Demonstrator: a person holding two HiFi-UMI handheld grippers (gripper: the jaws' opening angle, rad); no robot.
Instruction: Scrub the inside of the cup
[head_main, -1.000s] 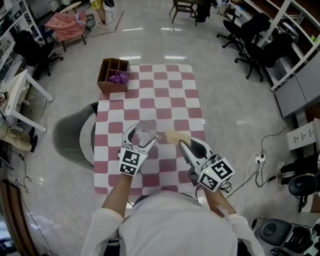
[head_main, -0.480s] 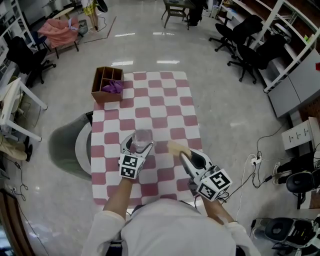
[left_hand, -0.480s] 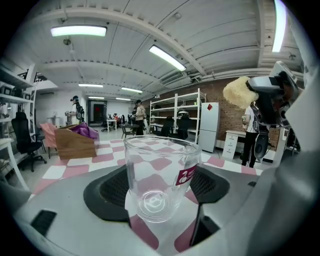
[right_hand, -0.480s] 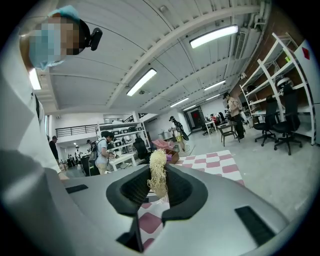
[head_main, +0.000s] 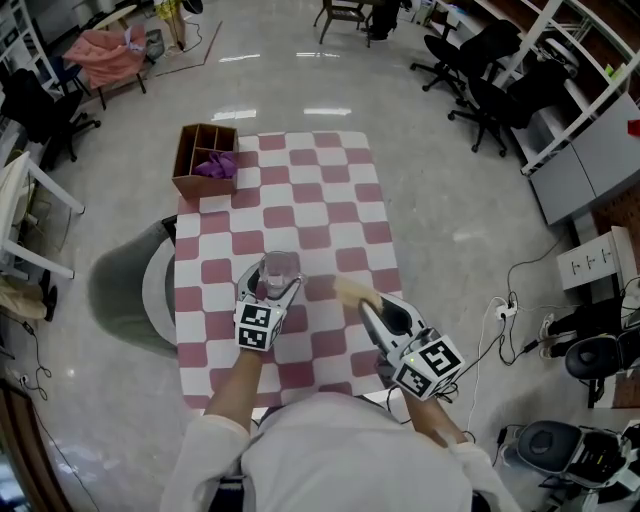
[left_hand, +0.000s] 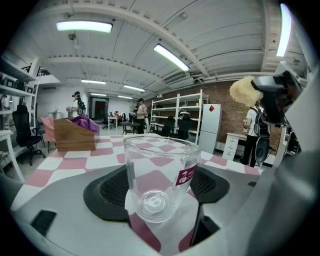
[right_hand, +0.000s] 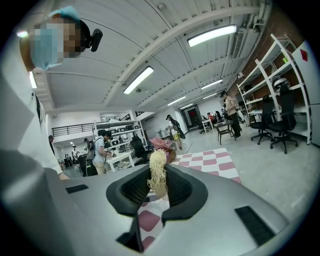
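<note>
A clear glass cup (head_main: 281, 268) with a small red label stands upright between the jaws of my left gripper (head_main: 272, 284), which is shut on its sides. In the left gripper view the cup (left_hand: 159, 175) is empty with its mouth up, and I cannot tell whether it rests on the cloth. My right gripper (head_main: 363, 303) is shut on a pale yellow fibrous scrubber (head_main: 350, 290), held right of the cup and apart from it. The scrubber (right_hand: 158, 175) sticks up between the pads. From the left gripper view the scrubber (left_hand: 246, 91) hangs above and right of the cup's rim.
A table with a red-and-white checked cloth (head_main: 300, 190) is under both grippers. A brown divided box (head_main: 205, 160) with purple cloth in it sits at the far left corner. Office chairs (head_main: 480, 60) and shelving stand on the floor at the far right.
Both grippers keep their holds. The head view has drifted, and the scrubber sits slightly lower and a little further from the cup than a second ago.
</note>
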